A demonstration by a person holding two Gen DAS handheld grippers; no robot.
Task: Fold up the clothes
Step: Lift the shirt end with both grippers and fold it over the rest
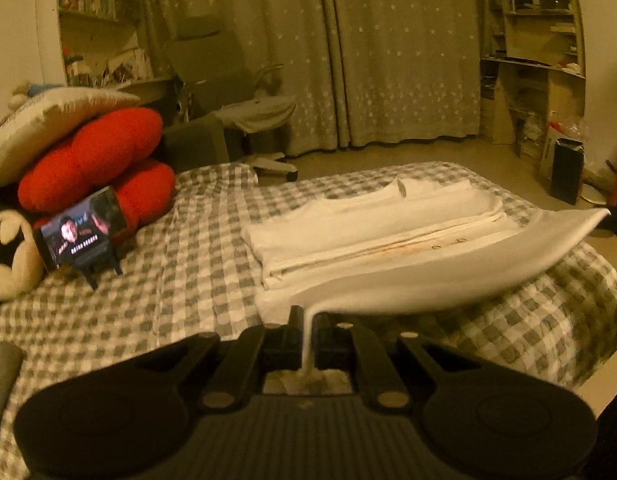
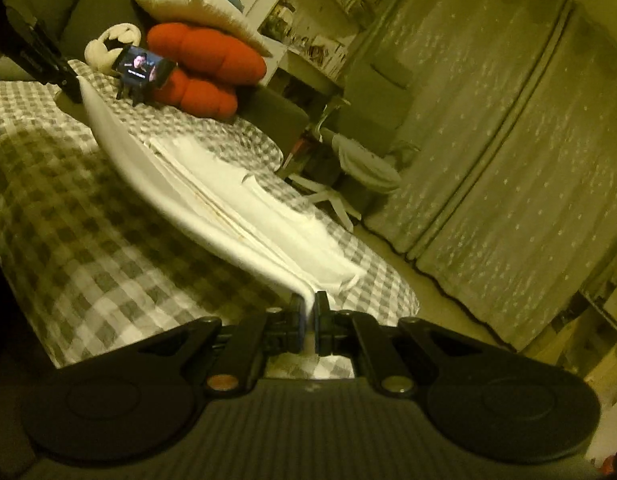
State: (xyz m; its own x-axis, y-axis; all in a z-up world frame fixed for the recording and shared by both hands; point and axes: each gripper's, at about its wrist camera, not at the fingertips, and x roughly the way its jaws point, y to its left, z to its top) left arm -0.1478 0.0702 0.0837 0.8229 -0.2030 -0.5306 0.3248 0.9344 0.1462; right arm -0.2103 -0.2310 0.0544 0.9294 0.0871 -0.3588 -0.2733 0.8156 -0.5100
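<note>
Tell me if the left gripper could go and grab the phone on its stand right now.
Probably not as things stand. The left gripper is shut on the white garment, so it would have to let go first. Otherwise the checked bedspread between it and the phone looks bare.

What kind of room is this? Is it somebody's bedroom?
Most likely a bedroom, yes. There is a bed with a checked cover, pillows and a red cushion piled at its head, long star-patterned curtains, and bookshelves by the wall. Both grippers hold up a white garment over the bed.
</note>
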